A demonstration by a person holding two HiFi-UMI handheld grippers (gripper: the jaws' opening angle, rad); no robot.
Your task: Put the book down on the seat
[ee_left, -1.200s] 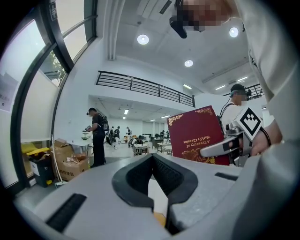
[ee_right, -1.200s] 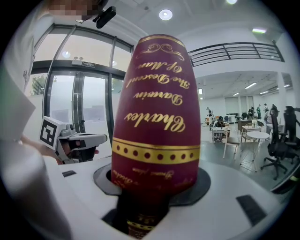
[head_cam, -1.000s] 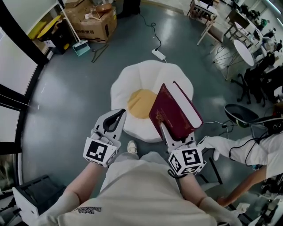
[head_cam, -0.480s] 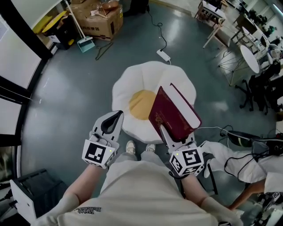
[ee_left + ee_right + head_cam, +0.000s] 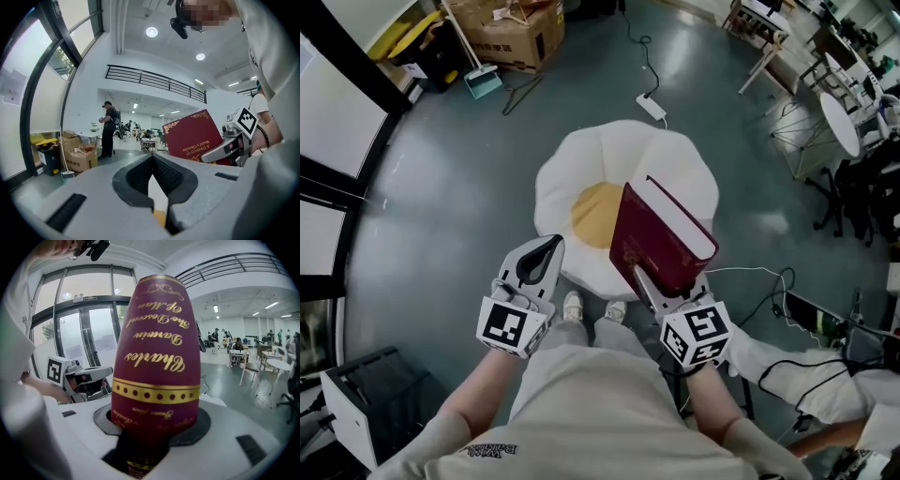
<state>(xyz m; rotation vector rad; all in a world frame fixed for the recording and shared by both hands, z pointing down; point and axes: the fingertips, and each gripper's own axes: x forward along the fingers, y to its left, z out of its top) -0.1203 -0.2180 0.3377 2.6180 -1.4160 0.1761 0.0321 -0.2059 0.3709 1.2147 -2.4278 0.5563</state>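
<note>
The seat (image 5: pixel 675 178) is a low white flower-shaped cushion with a yellow centre, on the floor just ahead of my feet. My right gripper (image 5: pixel 649 279) is shut on the lower end of a thick dark-red book (image 5: pixel 656 234) with gold lettering. The book is tilted up above the seat's right half. In the right gripper view the book's spine (image 5: pixel 157 357) stands upright out of that gripper (image 5: pixel 143 448) and fills the middle. My left gripper (image 5: pixel 551 247) is shut and holds nothing, over the seat's near left edge. From the left gripper (image 5: pixel 152 159) view, the book (image 5: pixel 194 138) shows at right.
Cardboard boxes (image 5: pixel 511 33) and a dustpan (image 5: pixel 483 80) lie at the back left. A power strip (image 5: pixel 652 108) with its cable lies behind the seat. Tables and chairs (image 5: pixel 844 112) stand at right. Another person's white sleeve (image 5: pixel 797 375) is close on my right. A glass wall runs along the left.
The seat has come nearer to my feet in the head view. The book in the right gripper has shifted slightly left over the seat. The left gripper has kept its place.
</note>
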